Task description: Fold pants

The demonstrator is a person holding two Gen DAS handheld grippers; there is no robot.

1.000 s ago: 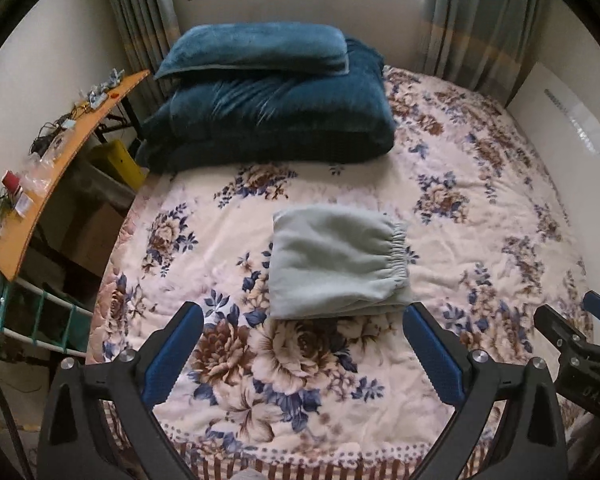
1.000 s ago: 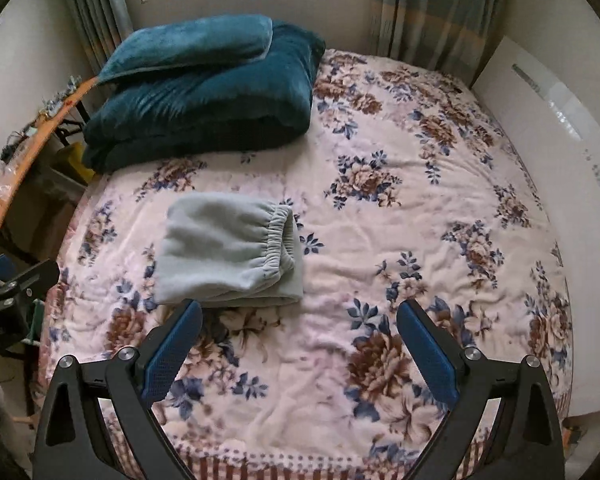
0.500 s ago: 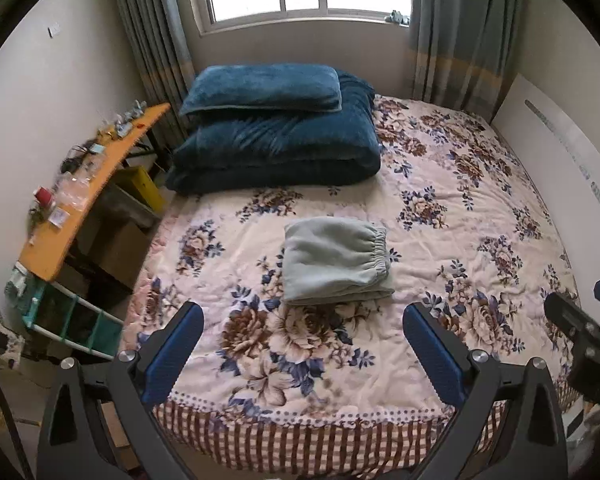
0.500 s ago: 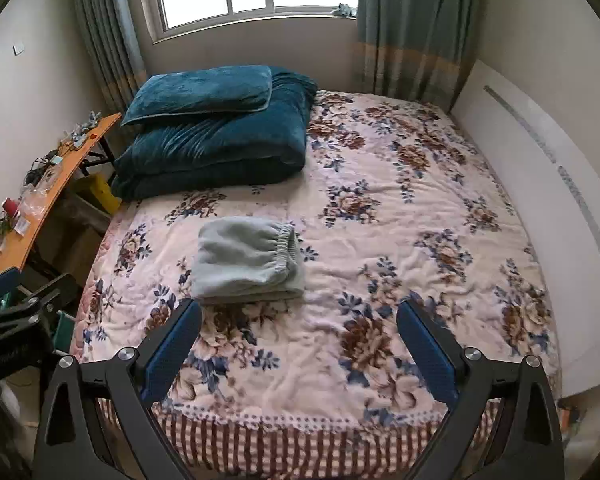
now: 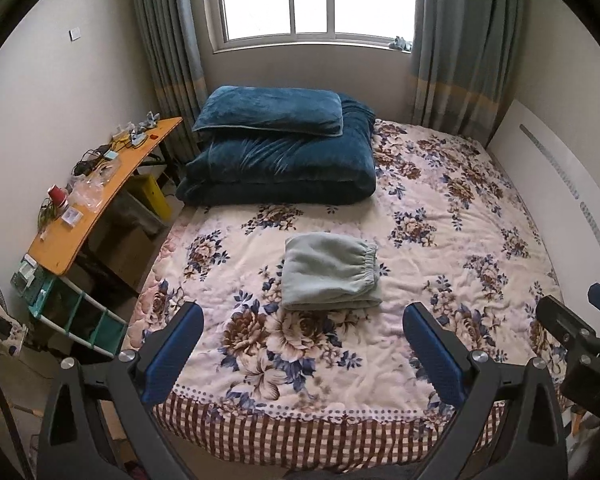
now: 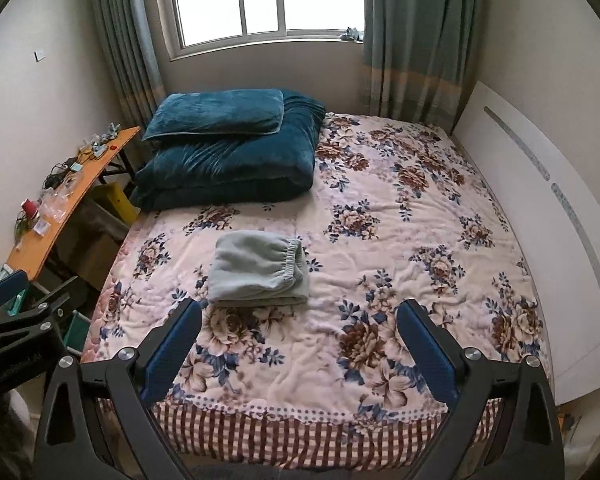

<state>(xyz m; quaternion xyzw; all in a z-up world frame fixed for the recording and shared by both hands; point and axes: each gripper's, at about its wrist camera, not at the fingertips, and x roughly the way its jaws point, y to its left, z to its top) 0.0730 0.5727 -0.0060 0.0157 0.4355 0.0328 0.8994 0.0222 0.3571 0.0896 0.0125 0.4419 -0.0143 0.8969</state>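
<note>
Pale grey-green pants (image 5: 328,270) lie folded into a compact rectangle on the floral bedspread (image 5: 440,248), elastic waistband to the right; the right wrist view shows the pants (image 6: 258,268) left of centre. My left gripper (image 5: 303,344) is open and holds nothing, hanging over the foot of the bed well short of the pants. Likewise open with nothing between its fingers, my right gripper (image 6: 299,340) sits back over the bed's front edge. Each gripper shows at the edge of the other's view: right gripper (image 5: 580,328), left gripper (image 6: 16,312).
A dark blue pillow (image 5: 272,110) rests on a folded blue duvet (image 5: 284,164) at the far left of the bed. An orange side table (image 5: 96,196) with small clutter stands left, a white headboard (image 6: 540,216) right, window and curtains behind.
Both grippers have pulled back and up from the bed; the pants look smaller and farther, and the window and bed's front edge have come into view. The pants have not moved.
</note>
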